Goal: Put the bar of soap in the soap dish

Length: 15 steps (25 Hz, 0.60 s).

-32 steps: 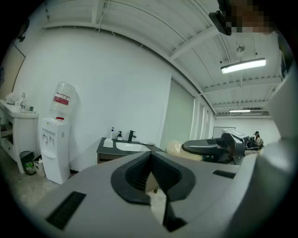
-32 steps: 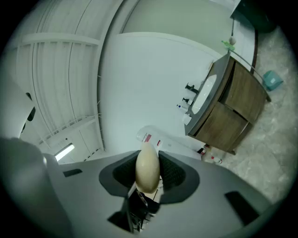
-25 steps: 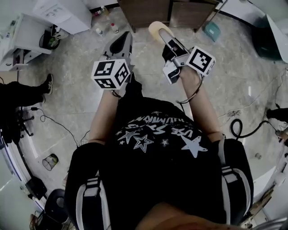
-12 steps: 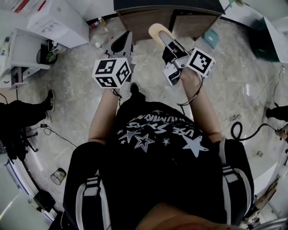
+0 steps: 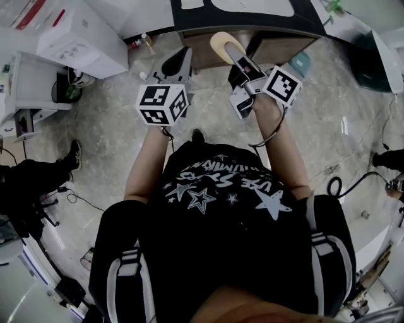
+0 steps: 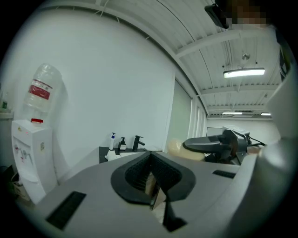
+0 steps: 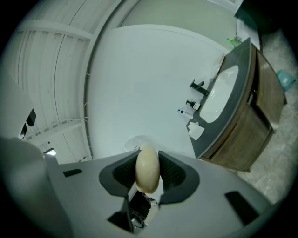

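Head view, looking steeply down over a dark star-print shirt [image 5: 221,189].

- Both forearms reach forward, roughly parallel, with the grippers held level and pointing at the dark vanity counter [image 5: 189,22].
- Left gripper [image 5: 178,58]: the tongs are pressed together with nothing between them. Its own view shows the ribbed pads [image 6: 139,174] meeting at the tip.
- Right gripper [image 5: 232,53]: pinching the bar of soap [image 7: 147,167], a pale oval standing on edge between the two pads. The soap juts past the jaw tips, in the air just short of the counter's front edge.
- Each hand is covered by its marker cube [image 5: 161,104], so only the bare forearms show.

Hard to make out:
- The counter is cut off at the top of the head view, and only part of the white basin [image 5: 252,6] shows.
- The left gripper view catches a faucet [image 6: 138,142] and two small bottles [image 6: 113,141] at the counter's back. They are too small for any detail.
- A pale flat item [image 7: 195,131] lies on the counter beside the basin. It cannot be told whether this is the soap dish.
- A water dispenser [image 6: 30,153] stands against the wall at the left, well apart from the counter.
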Available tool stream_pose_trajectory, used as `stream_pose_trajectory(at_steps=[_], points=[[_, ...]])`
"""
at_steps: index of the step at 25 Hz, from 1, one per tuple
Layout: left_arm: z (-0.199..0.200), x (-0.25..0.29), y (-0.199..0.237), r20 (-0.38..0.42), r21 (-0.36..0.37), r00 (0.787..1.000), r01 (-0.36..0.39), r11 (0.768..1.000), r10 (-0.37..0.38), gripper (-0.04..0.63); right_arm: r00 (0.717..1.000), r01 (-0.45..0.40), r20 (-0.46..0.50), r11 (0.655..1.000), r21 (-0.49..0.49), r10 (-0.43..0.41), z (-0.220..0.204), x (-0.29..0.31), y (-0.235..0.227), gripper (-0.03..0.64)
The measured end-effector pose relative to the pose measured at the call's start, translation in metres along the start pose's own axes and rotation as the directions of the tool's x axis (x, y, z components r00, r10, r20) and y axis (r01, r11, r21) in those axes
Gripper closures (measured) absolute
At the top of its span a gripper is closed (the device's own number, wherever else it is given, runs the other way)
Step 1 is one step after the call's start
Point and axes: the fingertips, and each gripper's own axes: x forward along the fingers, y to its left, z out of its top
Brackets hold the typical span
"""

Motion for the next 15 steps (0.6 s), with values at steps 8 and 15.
stream_pose_trajectory(at_steps=[8, 15], points=[[-0.005, 0.017, 0.038, -0.018, -0.019, 1.000, 0.006, 1.000, -0.006, 0.584, 0.998, 0.048, 0.026, 0.998, 0.048, -0.049, 0.000, 0.023, -0.024, 0.499], [-0.008, 0.021, 0.043, -0.022, -0.032, 1.000, 0.003, 0.999, -0.003, 0.584, 0.998, 0.051, 0.028, 0.997, 0.049, -0.052, 0.004, 0.029, -0.025, 0.499]])
